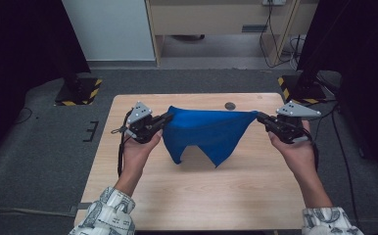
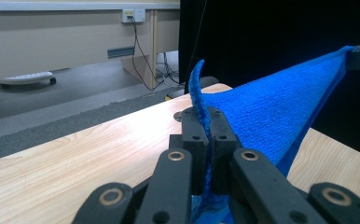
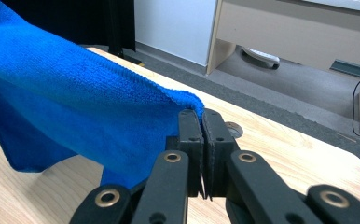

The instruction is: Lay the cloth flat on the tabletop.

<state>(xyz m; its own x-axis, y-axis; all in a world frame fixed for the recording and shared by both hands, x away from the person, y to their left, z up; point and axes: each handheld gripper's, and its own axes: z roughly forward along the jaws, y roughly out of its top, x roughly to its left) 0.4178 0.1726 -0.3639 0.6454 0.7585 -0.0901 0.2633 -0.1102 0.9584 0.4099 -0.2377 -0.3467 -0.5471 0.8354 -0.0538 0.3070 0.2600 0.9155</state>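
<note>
Item: one blue microfibre cloth [image 1: 207, 131], held stretched in the air above the wooden surface [image 1: 197, 196], its top edge taut and two corners hanging down toward the wood. The left tool [image 1: 166, 118] was clamped on the cloth's left corner. The right tool [image 1: 260, 117] was clamped on its right corner, near a round grommet [image 1: 230, 105] set in the surface.

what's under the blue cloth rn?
The blue cloth hangs stretched between the left gripper and the right gripper, both shut on its top corners. Beneath it is bare wooden table. The strip of tabletop behind the hanging cloth is hidden.
</note>
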